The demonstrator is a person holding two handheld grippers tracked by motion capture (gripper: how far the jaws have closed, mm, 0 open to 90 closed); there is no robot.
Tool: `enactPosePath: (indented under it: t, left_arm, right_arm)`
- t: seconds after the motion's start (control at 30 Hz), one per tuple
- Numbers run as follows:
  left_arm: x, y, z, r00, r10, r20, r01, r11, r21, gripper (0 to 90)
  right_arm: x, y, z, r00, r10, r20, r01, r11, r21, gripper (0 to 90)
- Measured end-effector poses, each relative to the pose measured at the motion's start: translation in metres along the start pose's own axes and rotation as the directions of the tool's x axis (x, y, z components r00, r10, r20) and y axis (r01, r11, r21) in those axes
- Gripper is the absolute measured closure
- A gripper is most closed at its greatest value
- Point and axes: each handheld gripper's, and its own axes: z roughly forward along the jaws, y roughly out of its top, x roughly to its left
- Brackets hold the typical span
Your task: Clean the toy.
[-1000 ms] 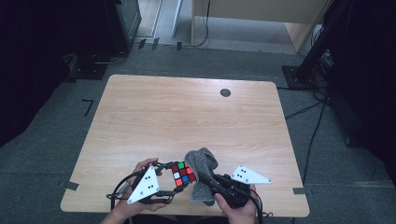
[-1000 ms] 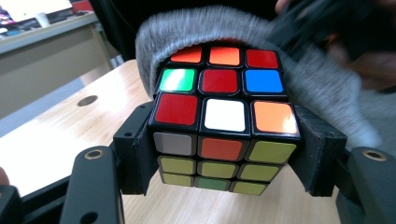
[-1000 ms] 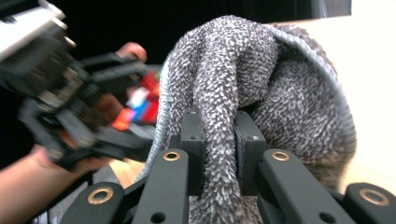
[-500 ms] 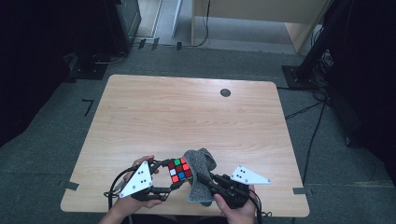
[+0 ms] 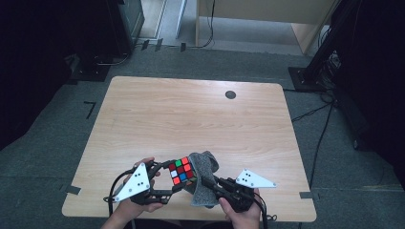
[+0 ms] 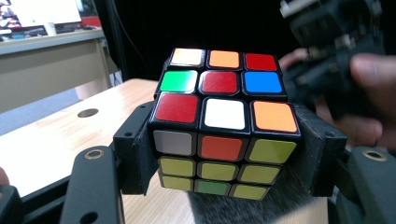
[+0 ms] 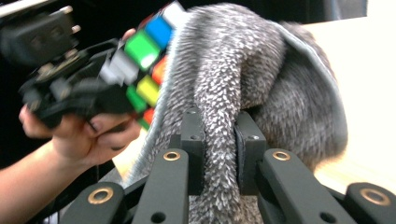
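A scrambled puzzle cube is clamped between the jaws of my left gripper, held just above the table's near edge. A grey fuzzy cloth drapes against the cube's right side. My right gripper is shut on a fold of that cloth. In the right gripper view the cube and the left hand sit at the left, touching the cloth.
The wooden table has a small dark round hole near its far edge. Grey carpet surrounds it, with cables and a black stand base at the right and a pale cabinet at the back.
The cube in my left gripper has stayed pressed to the cloth and shifted slightly right and up. The right gripper keeps its hold on the cloth.
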Motion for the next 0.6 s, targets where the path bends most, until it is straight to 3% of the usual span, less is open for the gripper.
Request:
enactPosePath:
  t: [0.1, 0.13, 0.23, 0.37, 0.43, 0.53, 0.6]
  left_arm:
    - [0.006, 0.0, -0.005, 0.9966, -0.076, -0.032, 0.074, 0.9956, -0.056, 33.7]
    - [0.008, 0.0, -0.006, 0.9943, -0.099, -0.038, 0.096, 0.993, -0.068, 33.7]
    - [0.012, -0.001, -0.006, 0.9887, -0.147, -0.03, 0.144, 0.9863, -0.08, 33.7]
    - [0.01, -0.003, -0.001, 0.9847, -0.174, 0.01, 0.174, 0.9819, -0.075, 33.7]
    - [0.007, -0.003, 0.002, 0.9863, -0.164, 0.022, 0.165, 0.9846, -0.058, 33.7]
    - [0.007, -0.004, 0.004, 0.987, -0.16, 0.021, 0.16, 0.9859, -0.048, 33.7]
    - [0.009, -0.004, 0.002, 0.9842, -0.175, 0.025, 0.176, 0.9829, -0.054, 33.7]
  right_arm:
    - [0.004, -0.002, 0.004, 0.998, -0.058, -0.027, 0.058, 0.998, -0.013, 78.4]
    - [0.008, -0.006, 0.01, 0.9937, -0.106, -0.035, 0.106, 0.994, -0.011, 78.9]
    - [0.013, -0.01, 0.016, 0.9885, -0.146, -0.039, 0.147, 0.989, 0.015, 79.5]
    - [0.023, -0.017, 0.028, 0.9778, -0.198, -0.069, 0.201, 0.978, 0.047, 80.0]
    - [0.028, -0.02, 0.033, 0.967, -0.245, -0.071, 0.25, 0.966, 0.072, 80.0]
    - [0.031, -0.022, 0.034, 0.9576, -0.284, -0.048, 0.287, 0.954, 0.088, 80.2]
    - [0.029, -0.02, 0.031, 0.951, -0.309, -0.007, 0.309, 0.949, 0.068, 80.4]
